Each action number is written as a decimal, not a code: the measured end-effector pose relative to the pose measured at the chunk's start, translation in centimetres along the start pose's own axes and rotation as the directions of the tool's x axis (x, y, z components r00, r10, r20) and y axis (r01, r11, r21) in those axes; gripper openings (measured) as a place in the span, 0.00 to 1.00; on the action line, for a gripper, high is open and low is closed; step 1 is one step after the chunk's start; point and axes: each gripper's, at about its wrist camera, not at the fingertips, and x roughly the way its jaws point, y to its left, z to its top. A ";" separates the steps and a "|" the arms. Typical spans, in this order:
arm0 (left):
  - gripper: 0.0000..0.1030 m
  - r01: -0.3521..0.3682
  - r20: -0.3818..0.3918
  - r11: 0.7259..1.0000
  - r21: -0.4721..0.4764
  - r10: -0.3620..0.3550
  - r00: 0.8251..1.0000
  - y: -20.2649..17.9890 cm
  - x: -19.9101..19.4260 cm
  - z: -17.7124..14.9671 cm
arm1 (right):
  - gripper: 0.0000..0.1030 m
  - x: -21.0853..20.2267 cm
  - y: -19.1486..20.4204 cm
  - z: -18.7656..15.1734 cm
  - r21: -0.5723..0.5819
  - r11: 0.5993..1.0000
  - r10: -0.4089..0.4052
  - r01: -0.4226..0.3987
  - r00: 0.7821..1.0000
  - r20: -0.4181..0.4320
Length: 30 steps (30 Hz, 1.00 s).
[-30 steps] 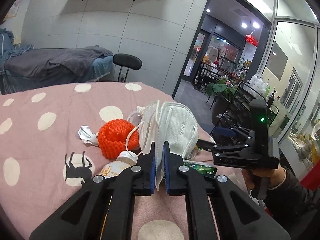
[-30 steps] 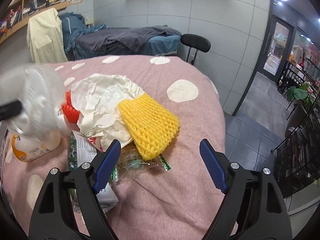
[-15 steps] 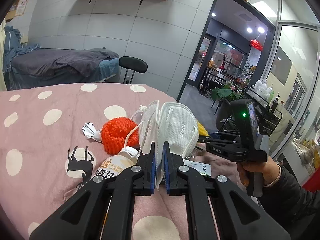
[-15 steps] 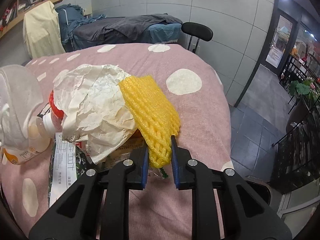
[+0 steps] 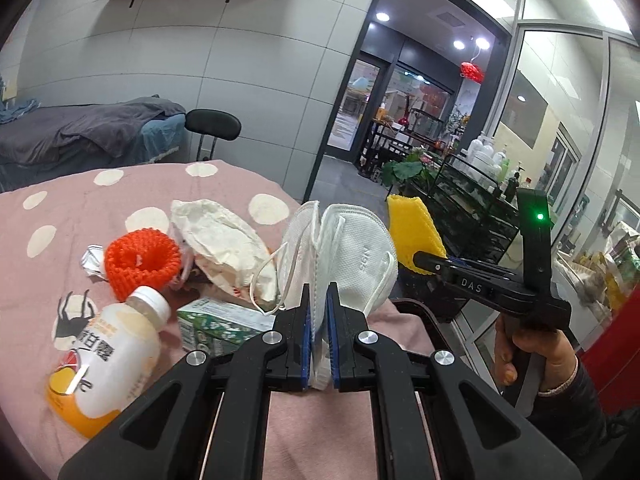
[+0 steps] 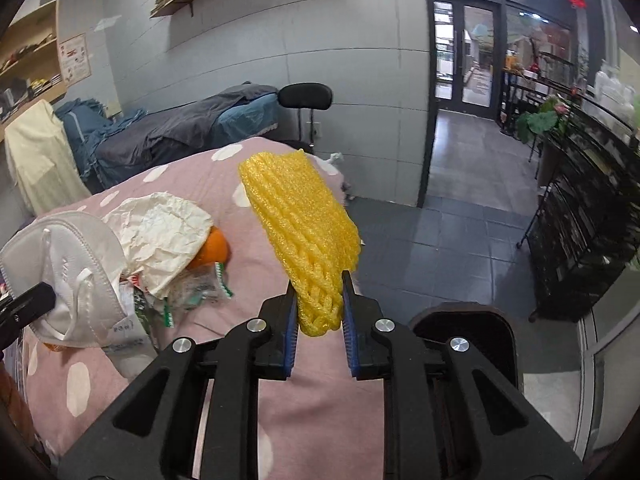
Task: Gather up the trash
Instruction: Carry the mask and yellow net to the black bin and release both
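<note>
Yellow foam net [image 6: 304, 224] between right hand-held gripper [image 6: 319, 312] fingers

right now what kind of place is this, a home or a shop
Probably a small shop or salon rather than a home: a draped treatment bed by the tiled wall, a glass entrance door, and a rack of bottles by the window.

Even, cool indoor light fills both fisheye views; ceiling spots [image 5: 468, 44] glare in the doorway (one more flares top right in the right wrist view). Edges bend and vignette black; focus is sharp, shadows soft.
</note>
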 end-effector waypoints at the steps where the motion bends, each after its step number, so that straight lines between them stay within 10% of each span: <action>1: 0.07 0.013 -0.006 1.000 0.005 -0.013 1.000 -0.5 0.4 0.0 | 0.19 -0.3 -1.2 -0.5 0.021 1.000 -0.019 0.019 1.000 -0.003; 17: 0.07 0.211 -0.181 0.972 0.101 -0.191 0.965 -9.4 8.2 -0.8 | 0.20 6.8 -16.4 -13.4 0.353 0.894 -0.148 0.274 0.926 -0.346; 22: 0.07 0.236 -0.220 0.964 0.126 -0.204 0.954 -11.4 9.7 -1.3 | 0.62 7.7 -18.0 -15.0 0.411 0.857 -0.161 0.311 0.919 -0.360; 30: 0.07 0.265 -0.309 0.955 0.132 -0.214 0.927 -13.8 12.9 -2.4 | 0.67 4.4 -18.7 -15.0 0.380 0.818 -0.322 0.432 0.891 -0.320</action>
